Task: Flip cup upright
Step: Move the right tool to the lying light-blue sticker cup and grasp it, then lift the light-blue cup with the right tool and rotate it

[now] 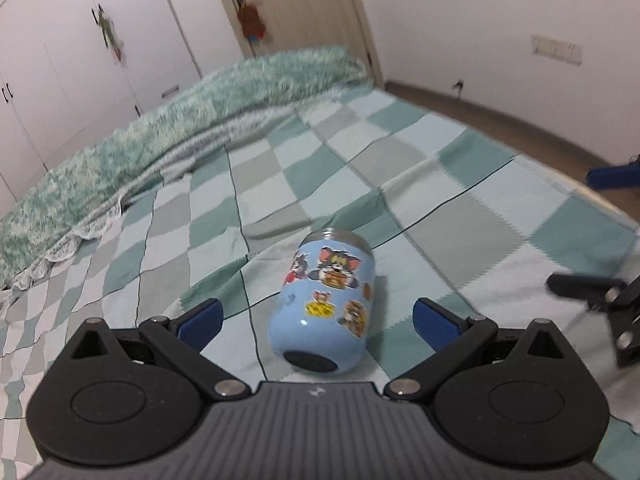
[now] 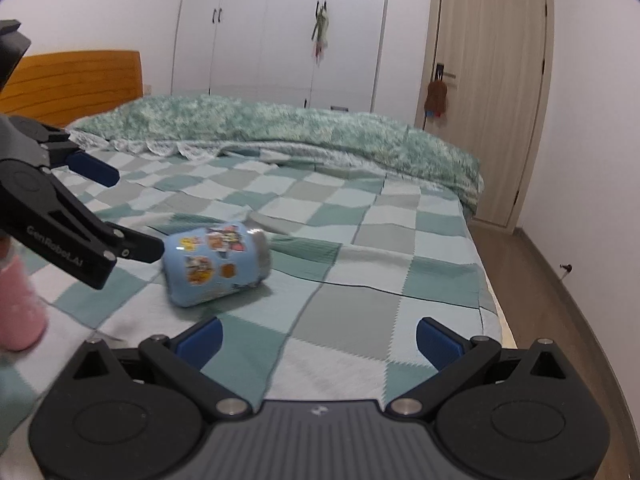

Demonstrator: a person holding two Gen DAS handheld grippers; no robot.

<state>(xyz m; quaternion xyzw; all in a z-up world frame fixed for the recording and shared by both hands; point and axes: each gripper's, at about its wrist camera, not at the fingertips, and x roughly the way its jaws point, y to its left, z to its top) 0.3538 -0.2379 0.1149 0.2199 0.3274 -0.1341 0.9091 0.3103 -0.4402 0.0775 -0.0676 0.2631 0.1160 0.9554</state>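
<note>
Lying on its side on the checked bedspread (image 1: 460,216), cup (image 1: 326,300) directly ahead of left gripper (image 1: 318,320), between its spread fingers, untouched. Long axis along the fingers: base nearest, metal rim pointing away. Right gripper (image 2: 318,340) also spread, empty, farther off, cup ahead-left. Open bedspread all round; bed edge apparently well beyond right gripper.

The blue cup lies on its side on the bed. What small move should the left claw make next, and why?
Probably ease the left claw forward and lower so its open fingers straddle the cup. The cup lies sideways on the checkered blanket, base toward this claw, between the fingers but not touched yet.
</note>
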